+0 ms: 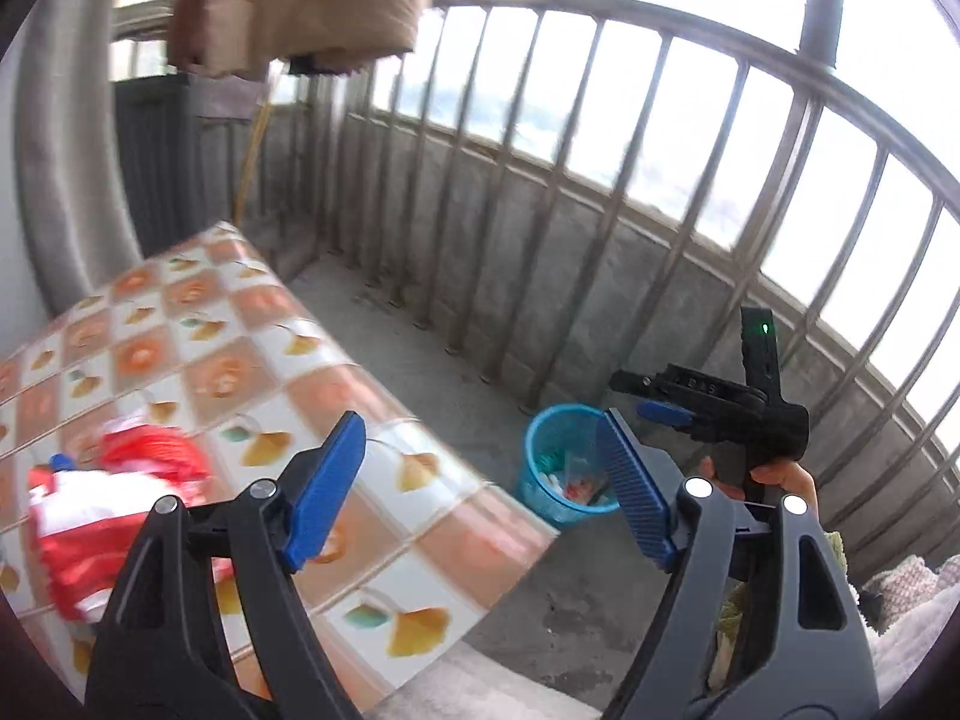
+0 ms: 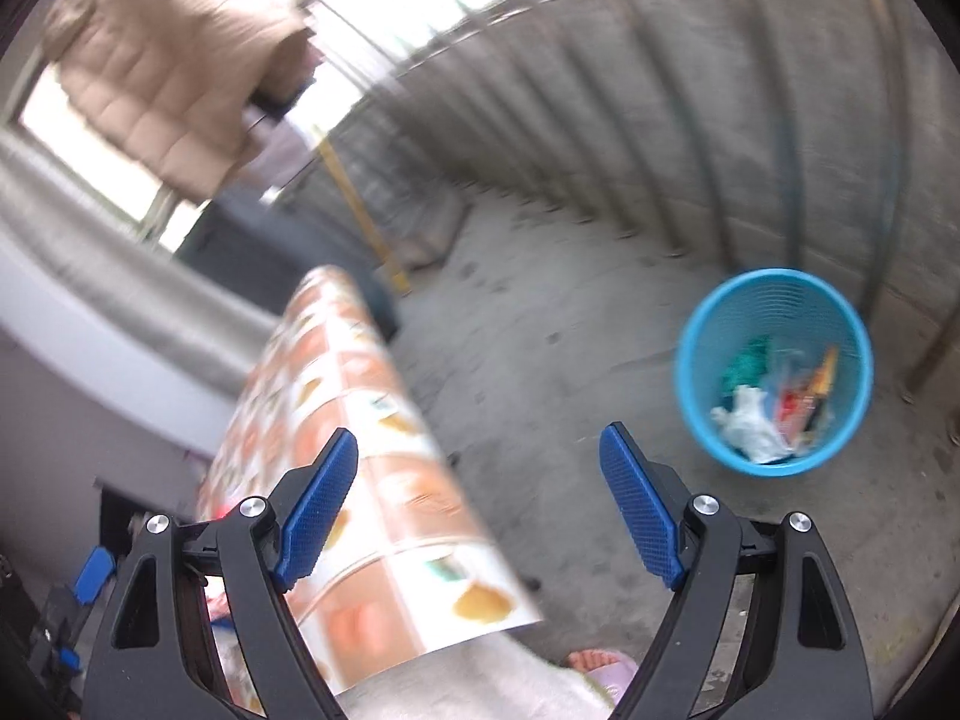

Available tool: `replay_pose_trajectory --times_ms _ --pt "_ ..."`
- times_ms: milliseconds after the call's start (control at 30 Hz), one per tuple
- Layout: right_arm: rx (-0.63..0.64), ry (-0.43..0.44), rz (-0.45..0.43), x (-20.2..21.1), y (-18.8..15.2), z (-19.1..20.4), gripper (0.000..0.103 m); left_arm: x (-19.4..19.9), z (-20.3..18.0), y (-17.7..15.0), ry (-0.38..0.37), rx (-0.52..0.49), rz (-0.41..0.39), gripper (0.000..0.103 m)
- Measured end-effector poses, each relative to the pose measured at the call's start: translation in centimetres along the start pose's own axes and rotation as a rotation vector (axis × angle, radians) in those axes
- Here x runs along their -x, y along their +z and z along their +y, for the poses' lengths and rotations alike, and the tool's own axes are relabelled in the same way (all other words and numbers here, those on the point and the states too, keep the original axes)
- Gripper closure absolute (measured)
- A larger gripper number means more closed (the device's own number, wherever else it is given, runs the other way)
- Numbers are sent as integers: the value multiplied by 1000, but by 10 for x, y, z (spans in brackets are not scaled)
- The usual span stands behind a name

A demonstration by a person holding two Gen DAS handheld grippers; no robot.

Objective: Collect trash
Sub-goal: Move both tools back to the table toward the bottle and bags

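Trash sits in two places: a crumpled red-and-white plastic wrapper (image 1: 114, 504) lies on the table covered with an orange-and-white leaf-patterned checked cloth (image 1: 252, 372) at the lower left of the left wrist view, and a heap of mixed white, green and red scraps (image 2: 774, 402) fills the bottom of the round blue plastic mesh bin (image 2: 696, 384) standing on the grey concrete floor (image 2: 540, 330) at the right of the right wrist view. The left claw (image 1: 480, 480) is released, its blue pads spread wide with nothing between them, hanging over the table's edge with the bin (image 1: 534, 456) showing behind its right pad. The right claw (image 2: 480, 504) is likewise released and bare, above the table's corner, well apart from the bin; in the left wrist view it appears at centre right (image 1: 666, 414), gripped by a hand (image 1: 786, 477). Metal railing bars (image 1: 540, 180) line the concrete wall behind, and a tan quilted jacket (image 2: 168, 60) hangs at the upper left.
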State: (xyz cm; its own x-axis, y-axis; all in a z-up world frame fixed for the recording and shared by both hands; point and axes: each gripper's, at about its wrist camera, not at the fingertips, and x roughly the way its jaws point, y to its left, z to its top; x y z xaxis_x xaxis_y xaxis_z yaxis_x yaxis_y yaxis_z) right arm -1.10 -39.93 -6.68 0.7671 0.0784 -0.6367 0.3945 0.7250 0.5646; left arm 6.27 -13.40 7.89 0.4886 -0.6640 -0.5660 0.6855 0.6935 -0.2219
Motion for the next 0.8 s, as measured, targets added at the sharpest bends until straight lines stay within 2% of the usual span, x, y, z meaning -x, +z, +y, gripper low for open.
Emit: replay_pose_trajectory --times_ms 233,333,467,567,667,700,800 --pt "123 78 105 -31 -16 72 22 86 102 -12 177 229 -168 27" --pt "161 118 172 -50 -25 102 23 113 149 -26 210 363 -195 27" --pt "190 178 270 -78 -39 133 23 137 199 -57 191 526 -213 28" --pt "210 203 324 -96 -50 154 23 146 214 -84 142 578 -206 28" --pt "223 212 361 -112 -57 173 23 146 213 -108 80 576 -178 26" --pt "226 215 368 -116 -58 177 23 145 210 -114 64 565 -164 22" --pt "236 213 384 -125 -60 188 23 139 197 -130 51 493 -122 20"
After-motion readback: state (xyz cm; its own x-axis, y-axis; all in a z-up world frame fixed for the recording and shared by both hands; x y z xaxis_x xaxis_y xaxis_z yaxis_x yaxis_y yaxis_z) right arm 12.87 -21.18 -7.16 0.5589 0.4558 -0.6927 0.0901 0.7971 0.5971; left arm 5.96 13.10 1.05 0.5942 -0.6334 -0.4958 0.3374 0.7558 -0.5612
